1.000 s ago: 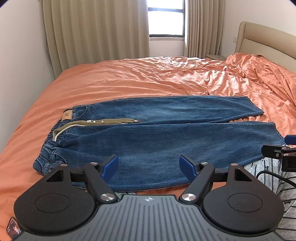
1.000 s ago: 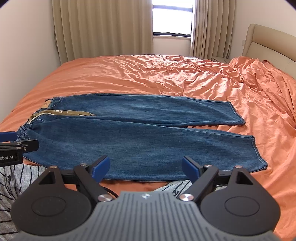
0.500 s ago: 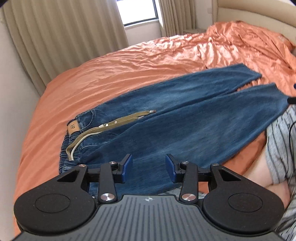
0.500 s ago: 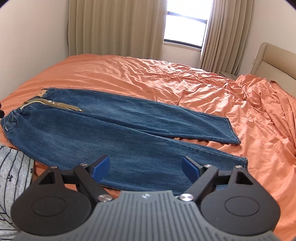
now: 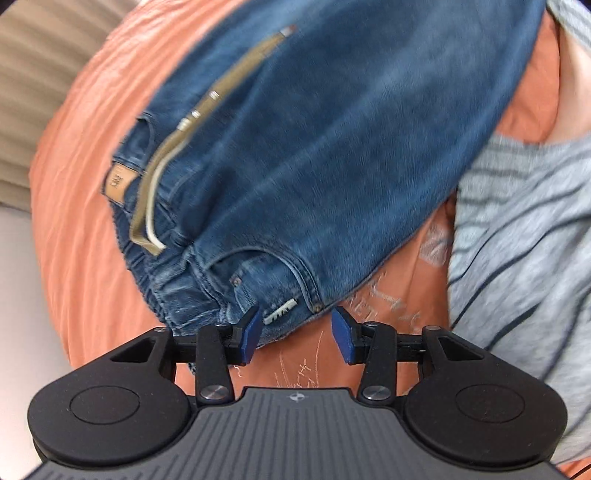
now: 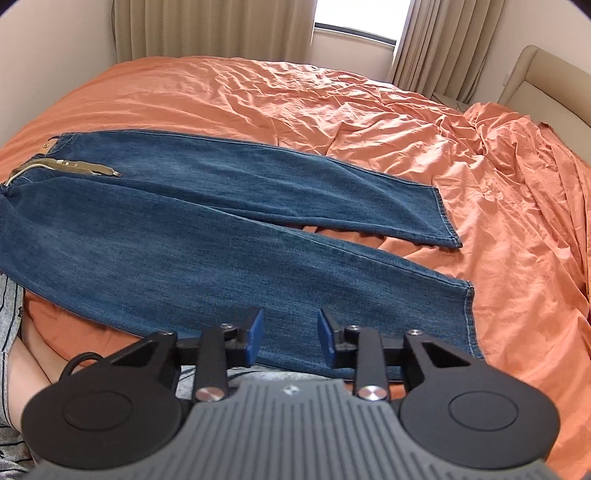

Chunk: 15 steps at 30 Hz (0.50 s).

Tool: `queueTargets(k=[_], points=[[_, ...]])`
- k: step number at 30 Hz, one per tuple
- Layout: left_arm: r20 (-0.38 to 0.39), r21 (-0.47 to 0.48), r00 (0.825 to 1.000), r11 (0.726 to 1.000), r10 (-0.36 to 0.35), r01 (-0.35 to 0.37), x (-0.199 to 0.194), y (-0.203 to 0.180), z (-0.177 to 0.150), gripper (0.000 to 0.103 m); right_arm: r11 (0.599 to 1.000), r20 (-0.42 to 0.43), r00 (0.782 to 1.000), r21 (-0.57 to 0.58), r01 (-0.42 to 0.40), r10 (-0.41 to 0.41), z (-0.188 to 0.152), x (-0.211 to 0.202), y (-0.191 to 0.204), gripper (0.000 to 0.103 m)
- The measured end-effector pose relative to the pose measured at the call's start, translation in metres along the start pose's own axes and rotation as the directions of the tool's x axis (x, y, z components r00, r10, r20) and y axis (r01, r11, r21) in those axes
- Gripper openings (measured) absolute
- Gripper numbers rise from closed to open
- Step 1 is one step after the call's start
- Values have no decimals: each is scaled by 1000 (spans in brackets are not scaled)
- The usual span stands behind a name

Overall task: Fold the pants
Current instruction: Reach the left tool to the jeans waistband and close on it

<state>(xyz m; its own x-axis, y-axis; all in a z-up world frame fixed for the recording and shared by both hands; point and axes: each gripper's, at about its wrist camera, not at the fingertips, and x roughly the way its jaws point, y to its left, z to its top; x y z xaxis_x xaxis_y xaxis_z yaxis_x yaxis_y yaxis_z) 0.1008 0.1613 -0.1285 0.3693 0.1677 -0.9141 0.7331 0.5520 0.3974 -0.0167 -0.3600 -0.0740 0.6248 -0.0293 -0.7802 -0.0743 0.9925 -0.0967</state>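
Blue jeans (image 6: 184,236) lie flat on the orange bed, waist at the left and both legs running right, the near leg's hem (image 6: 469,314) close to my right gripper. My right gripper (image 6: 290,325) hovers over the near leg's front edge. Its jaws are closing, with denim showing in the gap and the pads not pressing on it. In the blurred left wrist view the jeans' waist (image 5: 229,280) fills the middle, with an olive belt (image 5: 221,85) and a tan patch (image 5: 117,181). My left gripper (image 5: 296,321) points steeply down at the near waist corner. Its jaws are opening and nothing is gripped.
The orange bedsheet (image 6: 369,110) is crumpled toward the right by a beige headboard (image 6: 546,85). Curtains (image 6: 207,26) and a window stand beyond the bed. A person's grey striped shirt (image 5: 524,229) and bare skin (image 6: 29,358) press against the bed's near edge.
My left gripper dropped, rolled and closed in on the waist corner, jaws narrower than a second ago. My right gripper shifted toward the near leg's hem end and its jaws narrowed.
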Motion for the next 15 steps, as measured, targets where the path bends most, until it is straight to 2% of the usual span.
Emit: queueTargets(k=[3,9,13,14,15], points=[[-31,38,1000,999,-3,4,21,-3,-4,58,999,-23,1000,29,18,-17,9,-5,-17,28],[-40,11,999,1000,8,-7,41,-8,-5,56,998,-83,995,10,58,-57,36,-29,-62,28],[-17,-37,998,998,58,-58,38,-6,-4,27,995,-142,989,-91,32,-45,51,-41,-91,28],[-11,-55,996,995,86,-87,36,-6,-5,13,991,-154,987,-132,32,-52,51,-42,-96,28],[-4,-80,995,992,98,-98,32,-4,-6,12,982,-167,984,-186,30,-62,49,-41,-100,28]])
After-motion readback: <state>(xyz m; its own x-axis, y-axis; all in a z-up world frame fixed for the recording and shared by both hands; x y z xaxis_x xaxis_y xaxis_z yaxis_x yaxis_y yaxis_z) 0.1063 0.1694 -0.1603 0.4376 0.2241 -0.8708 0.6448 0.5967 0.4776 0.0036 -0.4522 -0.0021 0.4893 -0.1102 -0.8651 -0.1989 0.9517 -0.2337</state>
